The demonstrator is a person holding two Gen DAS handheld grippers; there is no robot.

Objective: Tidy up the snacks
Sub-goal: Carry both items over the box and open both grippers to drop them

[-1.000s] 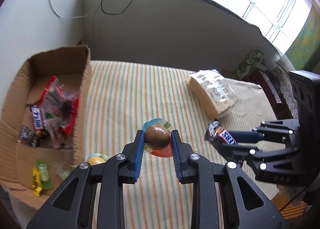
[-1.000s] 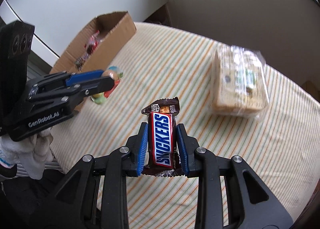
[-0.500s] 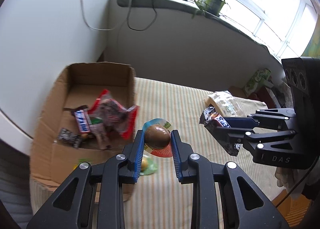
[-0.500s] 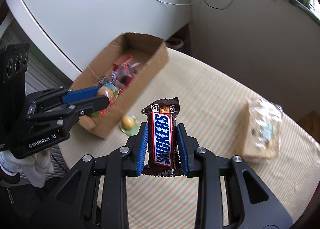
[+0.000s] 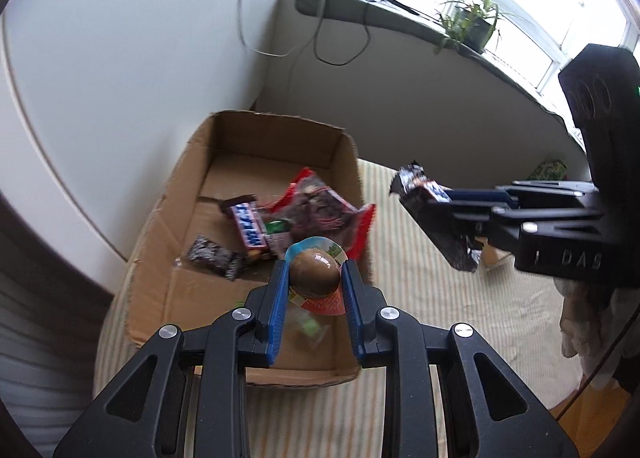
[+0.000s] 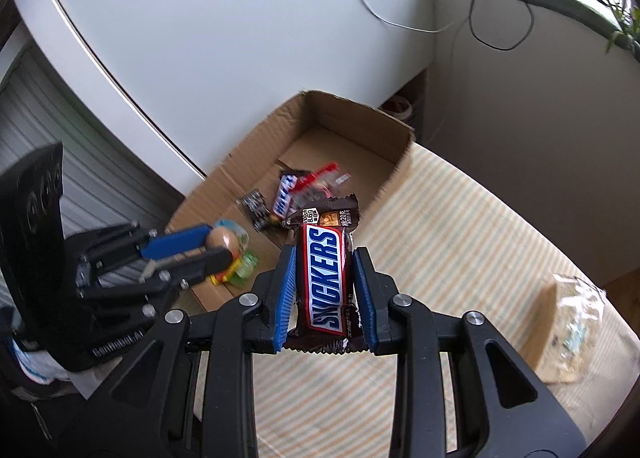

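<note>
A potted plant (image 5: pixel 472 24) sits on the windowsill (image 5: pixel 400 18), far beyond the fingers; cables (image 5: pixel 340 54) hang down the wall there.

- Cardboard box (image 5: pixel 224 162): matt brown corrugated paper, rough torn edges.
- Snickers bar (image 6: pixel 326 282): glossy plastic wrapper.
- Chocolate egg (image 5: pixel 314 272): shiny smooth shell.
- Tablecloth (image 6: pixel 472 242): matt striped woven cloth.

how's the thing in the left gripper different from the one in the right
The left gripper holds a chocolate egg, round, brown and glossy in a clear shell; the right gripper holds a Snickers bar, flat, long, in a brown printed wrapper. The egg hangs over the cardboard box; the bar sits more over the box's edge. Both are clamped and lifted.
</note>
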